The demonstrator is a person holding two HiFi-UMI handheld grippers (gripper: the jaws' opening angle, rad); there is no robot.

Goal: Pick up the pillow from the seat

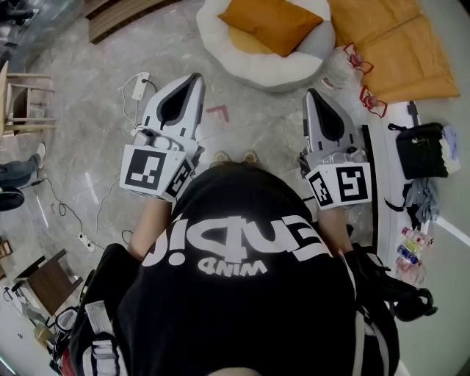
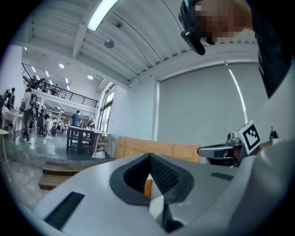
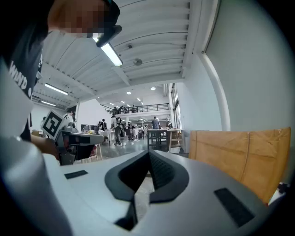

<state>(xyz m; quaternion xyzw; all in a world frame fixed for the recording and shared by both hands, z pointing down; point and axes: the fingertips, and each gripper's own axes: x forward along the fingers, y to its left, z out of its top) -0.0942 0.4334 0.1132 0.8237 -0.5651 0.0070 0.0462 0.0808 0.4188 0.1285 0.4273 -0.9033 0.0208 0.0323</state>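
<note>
Floor of grey marble seen from above, with a white power strip and its cable lying at the left. Next comes the left gripper, held level, its jaws pressed together with nothing between them. Ahead, between the two tools and well apart from both, sits a round white seat. The orange pillow lies on top of it, untouched. Further right is the right gripper, also level, its jaws likewise closed and empty. Farthest right, flat orange pads lie on the floor near a black bag. The person's black shirt fills the bottom of the head view.
</note>
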